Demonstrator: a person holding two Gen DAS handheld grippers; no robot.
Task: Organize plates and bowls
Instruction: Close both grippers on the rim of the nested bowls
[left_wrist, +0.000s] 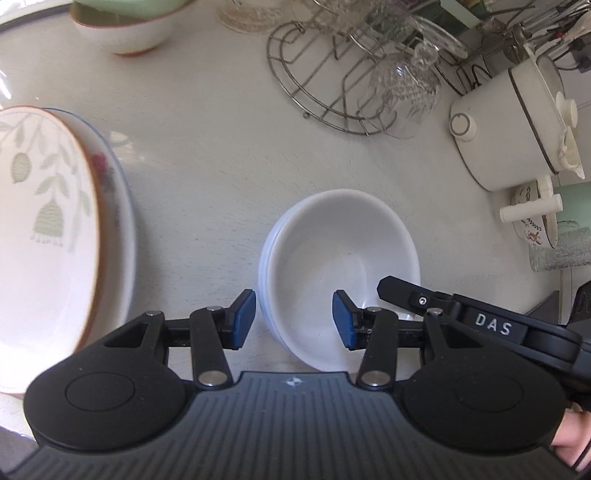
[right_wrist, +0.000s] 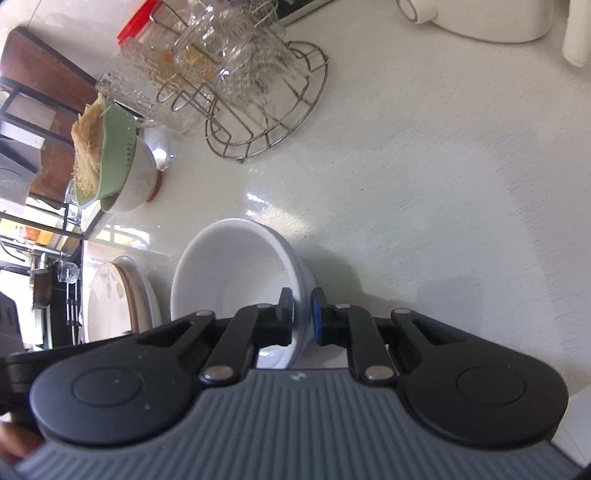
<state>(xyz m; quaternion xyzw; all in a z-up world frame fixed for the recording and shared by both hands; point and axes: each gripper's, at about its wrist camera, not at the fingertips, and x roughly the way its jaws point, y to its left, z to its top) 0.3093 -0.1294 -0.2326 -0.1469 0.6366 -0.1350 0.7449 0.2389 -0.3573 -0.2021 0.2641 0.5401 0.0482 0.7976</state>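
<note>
Two plates: a leaf-patterned plate (left_wrist: 44, 221) lies on a blue-rimmed plate (left_wrist: 118, 206) at the far left of the white countertop (left_wrist: 207, 155)
Left gripper (left_wrist: 293, 319): jaws about half open, straddling the near left wall of the white bowls, pads apart from it, gripping nothing
White bowls (left_wrist: 340, 266): nested stack in the middle of the countertop, between the plates and the pots
Right gripper (right_wrist: 302, 317): jaws nearly shut, pinching the stack's right rim, one pad inside and one outside
Behind, left: green colander (right_wrist: 107, 158) of shredded food sits in a white footed bowl (right_wrist: 138, 184)
Behind, centre: wire rack (left_wrist: 332, 85) holding cut-glass tumblers (left_wrist: 406, 85)
Right: white lidded pot (left_wrist: 517, 129), with a small patterned saucepan (left_wrist: 533, 218) below it, near the bowls' right side
</note>
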